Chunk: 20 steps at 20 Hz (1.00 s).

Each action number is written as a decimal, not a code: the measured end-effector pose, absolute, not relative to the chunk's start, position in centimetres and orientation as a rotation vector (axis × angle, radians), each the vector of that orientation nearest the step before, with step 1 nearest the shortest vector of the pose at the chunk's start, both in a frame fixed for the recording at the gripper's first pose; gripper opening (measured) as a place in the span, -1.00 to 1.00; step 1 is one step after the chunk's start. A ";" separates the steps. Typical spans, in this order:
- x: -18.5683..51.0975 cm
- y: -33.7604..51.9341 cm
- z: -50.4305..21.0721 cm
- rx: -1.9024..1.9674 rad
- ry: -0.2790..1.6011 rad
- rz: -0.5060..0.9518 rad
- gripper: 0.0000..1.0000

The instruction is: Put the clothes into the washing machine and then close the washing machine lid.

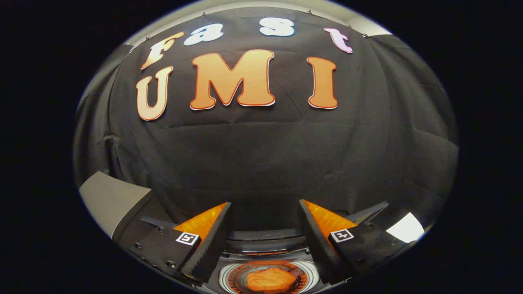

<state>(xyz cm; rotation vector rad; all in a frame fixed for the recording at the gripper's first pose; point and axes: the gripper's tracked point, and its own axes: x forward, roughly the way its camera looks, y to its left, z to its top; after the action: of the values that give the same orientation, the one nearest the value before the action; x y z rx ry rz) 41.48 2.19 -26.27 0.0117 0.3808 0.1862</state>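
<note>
— How do the fingers of the gripper [265, 228] stand?
— They are spread wide and hold nothing.
— And the clothes?
— An orange cloth [270, 280] lies inside the washing machine [229, 277] drum, at six o'clock, low between the fingers.

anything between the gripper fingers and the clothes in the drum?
Nothing. In the gripper view the gripper is open and empty, and the gap down to the orange clothes in the washing machine drum is bare air.
</note>
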 end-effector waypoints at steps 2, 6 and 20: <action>40.2 2.0 -26.5 0.011 0.377 0.183 1.00; 37.9 1.7 -27.0 0.015 0.371 0.185 1.00; 27.9 -0.6 -37.7 0.099 0.611 0.166 1.00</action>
<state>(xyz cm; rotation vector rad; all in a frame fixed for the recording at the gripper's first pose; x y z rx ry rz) 27.91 -0.63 -37.68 0.0991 0.6113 0.1662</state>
